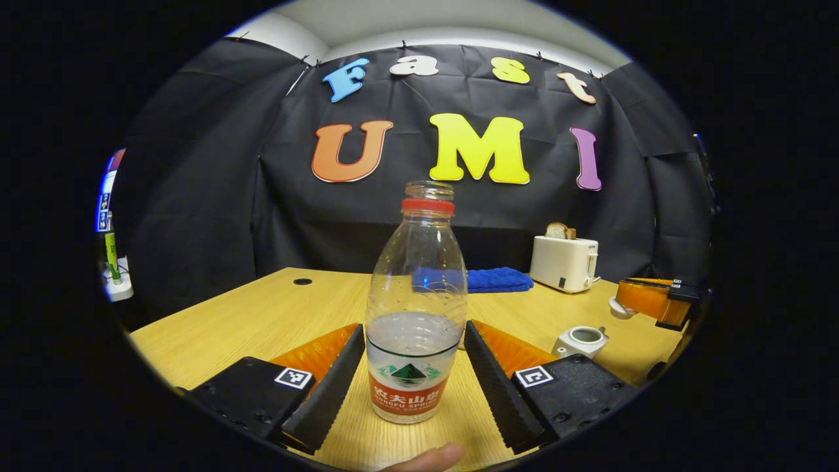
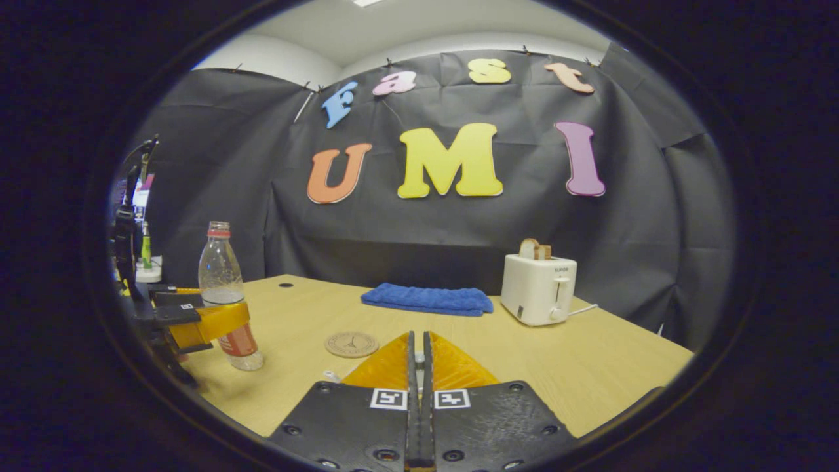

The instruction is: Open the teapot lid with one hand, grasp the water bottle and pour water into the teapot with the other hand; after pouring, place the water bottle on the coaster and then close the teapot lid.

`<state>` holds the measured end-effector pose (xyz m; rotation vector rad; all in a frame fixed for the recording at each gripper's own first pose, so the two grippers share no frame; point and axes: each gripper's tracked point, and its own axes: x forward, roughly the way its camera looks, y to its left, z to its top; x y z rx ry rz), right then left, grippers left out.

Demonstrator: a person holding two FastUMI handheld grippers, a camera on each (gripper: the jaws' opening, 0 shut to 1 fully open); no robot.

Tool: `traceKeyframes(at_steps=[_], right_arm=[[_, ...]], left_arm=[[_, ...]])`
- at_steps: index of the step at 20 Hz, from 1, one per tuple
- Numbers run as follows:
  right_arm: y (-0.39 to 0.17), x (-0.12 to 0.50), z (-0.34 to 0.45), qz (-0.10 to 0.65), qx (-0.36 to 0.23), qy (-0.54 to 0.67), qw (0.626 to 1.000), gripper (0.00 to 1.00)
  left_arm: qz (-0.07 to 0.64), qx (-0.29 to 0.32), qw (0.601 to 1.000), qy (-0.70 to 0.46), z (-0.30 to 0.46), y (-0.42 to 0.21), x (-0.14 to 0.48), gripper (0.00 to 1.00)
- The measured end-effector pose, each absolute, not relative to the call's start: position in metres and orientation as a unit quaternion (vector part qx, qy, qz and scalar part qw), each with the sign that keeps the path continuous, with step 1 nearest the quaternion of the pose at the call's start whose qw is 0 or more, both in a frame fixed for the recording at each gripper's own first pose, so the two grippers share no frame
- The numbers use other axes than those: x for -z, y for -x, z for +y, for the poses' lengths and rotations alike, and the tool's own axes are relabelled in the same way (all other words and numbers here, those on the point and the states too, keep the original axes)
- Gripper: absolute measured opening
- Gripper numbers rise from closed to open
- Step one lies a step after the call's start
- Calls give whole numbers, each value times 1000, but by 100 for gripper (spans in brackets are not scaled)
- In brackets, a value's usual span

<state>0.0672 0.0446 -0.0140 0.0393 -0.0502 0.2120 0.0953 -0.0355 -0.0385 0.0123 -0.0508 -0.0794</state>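
Water bottle [image 1: 415, 308], uncapped and about a third full, stands upright on the wooden table [image 1: 262, 321] between the spread fingers of the left gripper [image 1: 414, 373], which flank its labelled lower body with a gap on each side, not yet pressing. In the right gripper view the right gripper [image 2: 419, 367] has its fingers pressed together; whether something thin is pinched between them I cannot tell. The teapot [image 1: 581, 341] sits off to the right, mouth open with no lid on it, and the round coaster [image 2: 352, 343] lies beside the bottle. The grasp step seems in hand. Next, the left fingers need to close squarely on the bottle before lifting and tipping it over the teapot.
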Motion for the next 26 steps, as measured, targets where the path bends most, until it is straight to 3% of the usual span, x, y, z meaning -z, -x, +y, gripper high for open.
traceKeyframes(at_steps=[2,4,14,26], right_arm=[[-68,17,38,-24,-103,-19,994,0],[-69,18,32,-24,-100,-21,994,0],[-71,26,6,-9,-95,-32,995,0],[-74,26,-19,-5,-80,-37,996,0]], left_arm=[[-14,40,999,-22,-35,-97,43,81],[-11,30,999,-44,-35,-95,39,79],[-3,-19,982,-190,-45,-84,2,78],[51,-21,901,-430,-66,-81,23,77]])
